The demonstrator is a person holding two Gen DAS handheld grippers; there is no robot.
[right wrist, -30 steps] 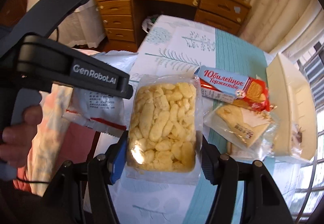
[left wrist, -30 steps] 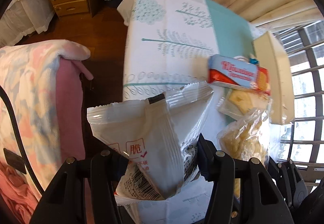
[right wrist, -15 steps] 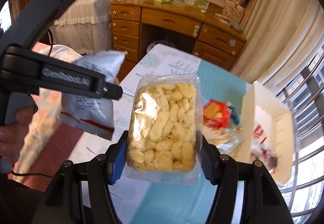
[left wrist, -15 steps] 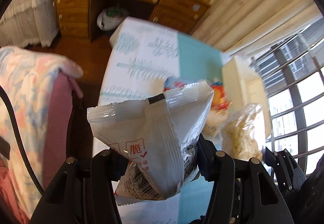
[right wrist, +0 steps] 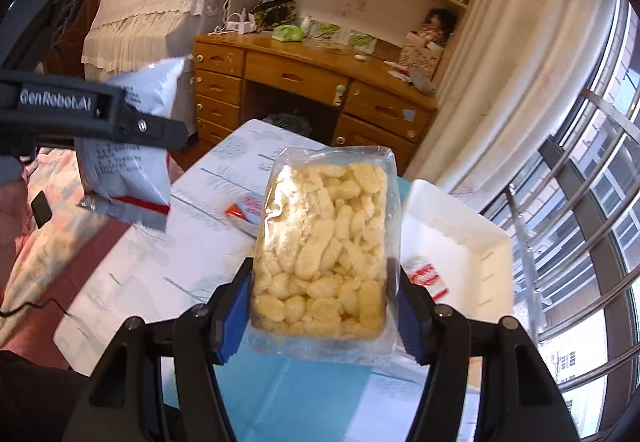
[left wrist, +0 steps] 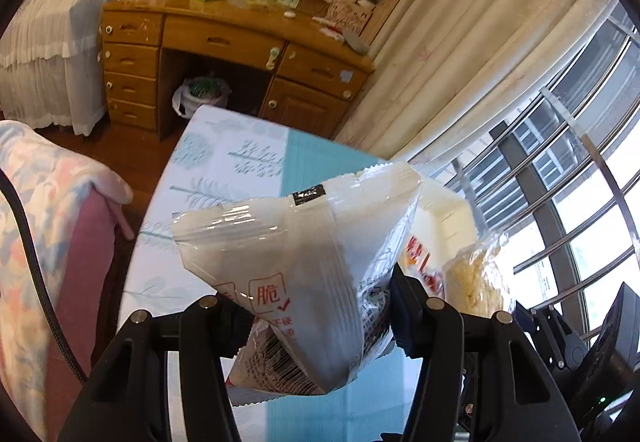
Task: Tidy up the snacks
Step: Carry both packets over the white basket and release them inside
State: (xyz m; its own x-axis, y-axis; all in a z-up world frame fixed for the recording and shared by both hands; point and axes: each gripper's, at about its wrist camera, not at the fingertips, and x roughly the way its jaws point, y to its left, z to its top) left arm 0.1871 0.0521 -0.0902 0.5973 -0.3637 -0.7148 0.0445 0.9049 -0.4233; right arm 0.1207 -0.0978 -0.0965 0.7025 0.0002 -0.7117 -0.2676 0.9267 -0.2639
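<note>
The table (right wrist: 168, 266) with the leaf-print cloth filled the frame's middle. At right sat a white plastic bin (right wrist: 480, 242) with a red-printed packet (right wrist: 426, 276) inside. The right gripper (right wrist: 324, 316) was clamped on a clear bag of puffed corn snacks (right wrist: 324, 246), centre frame. The left gripper (left wrist: 316, 316) pinched a white snack pouch (left wrist: 304, 262).

A table (right wrist: 168, 266) in a tree-print cloth carries a cream tray (right wrist: 476, 242) and red-and-blue biscuit packet (right wrist: 246, 211).
</note>
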